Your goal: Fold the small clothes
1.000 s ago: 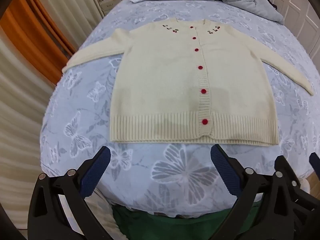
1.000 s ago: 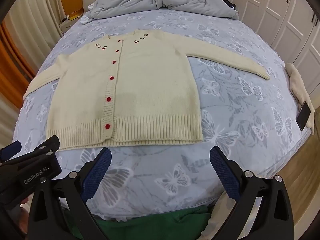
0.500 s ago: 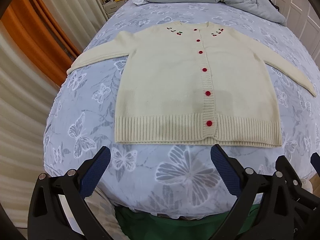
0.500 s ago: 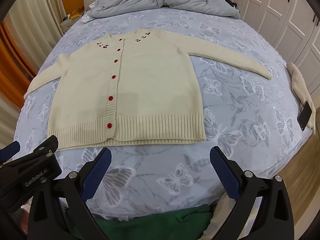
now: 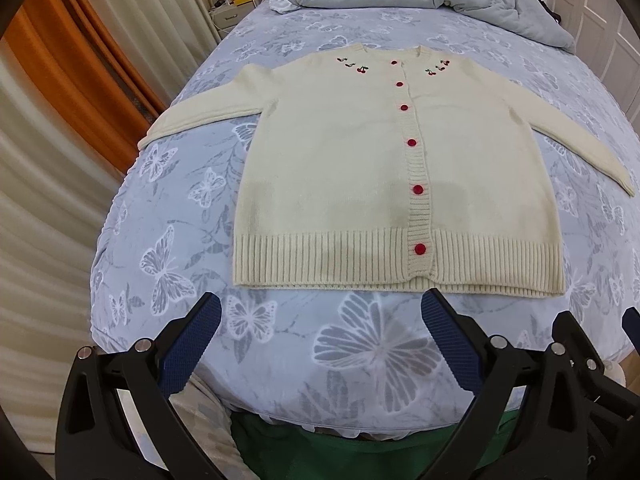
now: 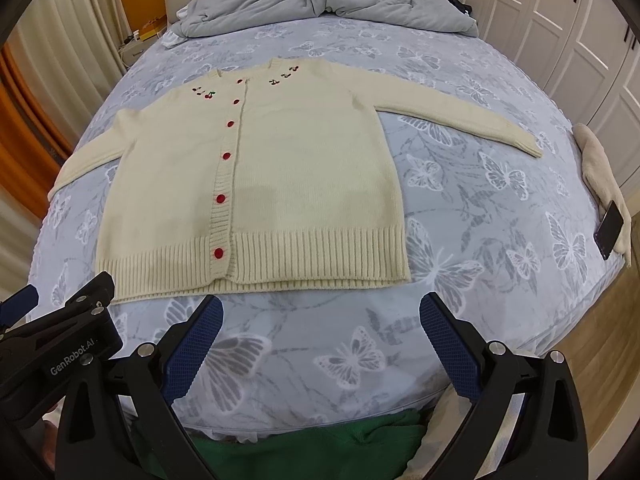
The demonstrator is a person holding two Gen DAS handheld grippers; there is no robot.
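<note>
A cream cardigan [image 5: 360, 168] lies flat and buttoned on the bed [image 5: 192, 184], sleeves spread. The left claw [image 5: 320, 340] and right claw [image 6: 320, 340] hover near its hem, both wide apart and empty.

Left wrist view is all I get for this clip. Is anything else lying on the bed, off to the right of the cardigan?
Observer: Yes. The right wrist view shows a dark phone at the right edge of the bed, well apart from the cardigan.
Operator: Is it directly on the sheet?
Observer: It seems not. It appears to rest on a cream cloth lying along that edge.
Operator: And the right gripper?
Observer: The right gripper has its fingers spread wide with nothing between them, and it sits short of the cardigan's hem.
</note>
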